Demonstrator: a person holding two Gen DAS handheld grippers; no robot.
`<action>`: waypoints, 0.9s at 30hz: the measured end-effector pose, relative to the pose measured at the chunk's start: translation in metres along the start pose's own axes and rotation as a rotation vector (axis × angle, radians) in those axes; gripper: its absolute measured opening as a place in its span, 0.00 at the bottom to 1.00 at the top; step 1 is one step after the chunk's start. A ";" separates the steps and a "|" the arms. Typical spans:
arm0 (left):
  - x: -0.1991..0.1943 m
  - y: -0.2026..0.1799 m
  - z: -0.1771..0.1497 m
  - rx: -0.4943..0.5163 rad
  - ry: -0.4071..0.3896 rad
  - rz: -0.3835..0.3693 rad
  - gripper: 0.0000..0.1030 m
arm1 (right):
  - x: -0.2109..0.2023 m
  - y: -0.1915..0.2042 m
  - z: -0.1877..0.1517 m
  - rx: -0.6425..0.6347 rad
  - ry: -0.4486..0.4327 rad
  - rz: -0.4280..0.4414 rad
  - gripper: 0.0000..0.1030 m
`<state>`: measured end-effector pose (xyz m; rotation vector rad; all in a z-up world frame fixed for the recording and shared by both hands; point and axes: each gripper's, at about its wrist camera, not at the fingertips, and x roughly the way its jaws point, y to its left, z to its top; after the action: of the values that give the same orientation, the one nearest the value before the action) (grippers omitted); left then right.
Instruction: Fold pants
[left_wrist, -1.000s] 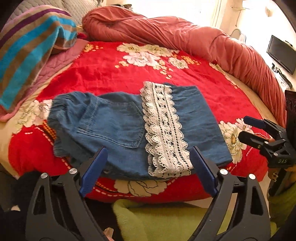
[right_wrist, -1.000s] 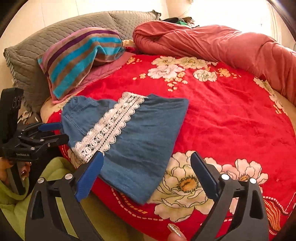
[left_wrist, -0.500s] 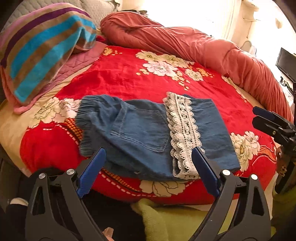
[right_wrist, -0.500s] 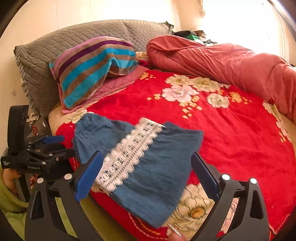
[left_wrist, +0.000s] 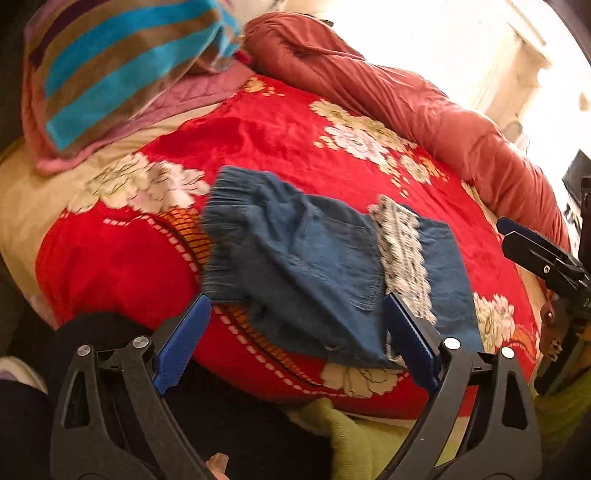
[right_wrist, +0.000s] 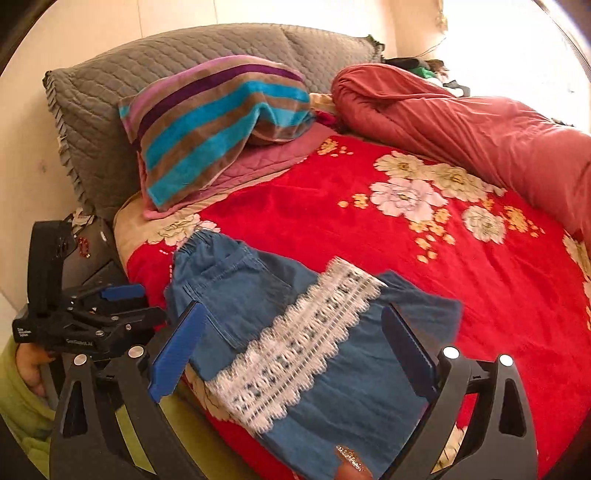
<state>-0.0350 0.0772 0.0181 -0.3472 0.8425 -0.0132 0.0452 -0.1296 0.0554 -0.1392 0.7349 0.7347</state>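
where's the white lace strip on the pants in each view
Left wrist: lace strip right of centre, running down toward the right finger.
Right wrist: lace strip lower centre, diagonal across the pants.
Shared landmark: striped pillow, upper left in both.

Red floral blanket (right_wrist: 424, 266) lay ahead of claws; striped pillow (right_wrist: 218, 122) far-left against grey quilted headboard (right_wrist: 147, 70); rolled pink duvet (right_wrist: 480, 129) far-right; possibly dark screen (left_wrist: 576, 177) right, blurred.

Matt denim pants (right_wrist: 332, 369) with rough lace trim (right_wrist: 295, 350) lie on plush velvety blanket (right_wrist: 480, 295).
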 end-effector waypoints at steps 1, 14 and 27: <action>0.000 0.006 0.001 -0.016 -0.001 -0.005 0.85 | 0.006 0.002 0.005 -0.007 0.010 0.009 0.92; 0.023 0.028 -0.002 -0.124 0.074 -0.134 0.62 | 0.093 0.051 0.066 -0.199 0.137 0.150 0.92; 0.043 0.033 0.002 -0.129 0.101 -0.133 0.59 | 0.193 0.081 0.082 -0.295 0.348 0.280 0.87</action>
<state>-0.0087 0.1022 -0.0218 -0.5274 0.9216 -0.1012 0.1359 0.0691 0.0005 -0.4473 0.9854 1.1016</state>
